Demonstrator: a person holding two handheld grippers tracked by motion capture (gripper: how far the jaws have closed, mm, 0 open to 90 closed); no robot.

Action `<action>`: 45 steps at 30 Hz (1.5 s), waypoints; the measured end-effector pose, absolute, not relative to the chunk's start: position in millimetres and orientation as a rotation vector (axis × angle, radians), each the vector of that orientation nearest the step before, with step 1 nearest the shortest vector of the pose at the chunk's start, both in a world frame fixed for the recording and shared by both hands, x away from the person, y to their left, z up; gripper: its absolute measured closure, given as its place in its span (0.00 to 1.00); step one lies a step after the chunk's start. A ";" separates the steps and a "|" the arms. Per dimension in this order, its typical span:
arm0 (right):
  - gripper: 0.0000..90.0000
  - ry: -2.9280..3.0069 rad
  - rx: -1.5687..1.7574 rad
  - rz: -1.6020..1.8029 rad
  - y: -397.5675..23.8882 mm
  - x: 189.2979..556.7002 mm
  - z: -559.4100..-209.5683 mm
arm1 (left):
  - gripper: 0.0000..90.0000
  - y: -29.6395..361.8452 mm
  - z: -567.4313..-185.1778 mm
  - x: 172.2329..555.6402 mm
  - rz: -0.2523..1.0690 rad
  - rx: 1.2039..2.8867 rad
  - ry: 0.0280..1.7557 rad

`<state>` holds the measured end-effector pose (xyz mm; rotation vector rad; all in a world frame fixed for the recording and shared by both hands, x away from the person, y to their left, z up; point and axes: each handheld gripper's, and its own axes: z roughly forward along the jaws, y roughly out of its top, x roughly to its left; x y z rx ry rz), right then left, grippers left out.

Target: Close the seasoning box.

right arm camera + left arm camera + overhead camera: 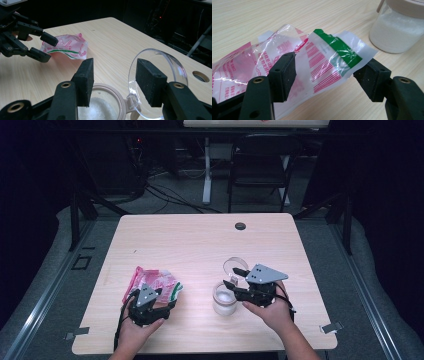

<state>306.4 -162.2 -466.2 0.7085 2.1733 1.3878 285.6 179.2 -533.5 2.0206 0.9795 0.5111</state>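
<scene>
Pale wood-grain surface (200,240) in dark room. Crinkled plastic packet (152,281) at 8 o'clock, between parted left hand-held gripper (324,72) jaws. Right hand-held gripper (113,82) apart above round jar (224,299) with clear hinged lid (160,75).

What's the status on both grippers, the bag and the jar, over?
Left gripper open around plastic bag. Right gripper open over jar, lid flipped up. Nothing blocking.

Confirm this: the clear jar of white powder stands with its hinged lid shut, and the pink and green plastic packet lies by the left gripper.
Not quite: the clear jar of white powder has its hinged lid flipped open, as the right gripper view shows. The pink and green plastic packet does lie by the left gripper.
</scene>
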 end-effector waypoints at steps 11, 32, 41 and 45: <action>0.54 2.174 0.706 1.385 -161.9 306.0 -466.3 | 0.39 169.1 -531.4 280.2 0.508 2.044 0.927; 0.57 2.163 0.710 1.391 -164.0 304.2 -461.3 | 0.39 157.4 -526.9 272.2 0.507 2.043 0.877; 0.63 2.151 0.738 1.388 -172.9 304.1 -454.5 | 0.39 158.6 -526.1 273.0 0.499 2.041 0.879; 0.65 2.140 0.761 1.395 -179.6 304.8 -451.1 | 0.40 159.2 -525.7 273.4 0.484 2.028 0.885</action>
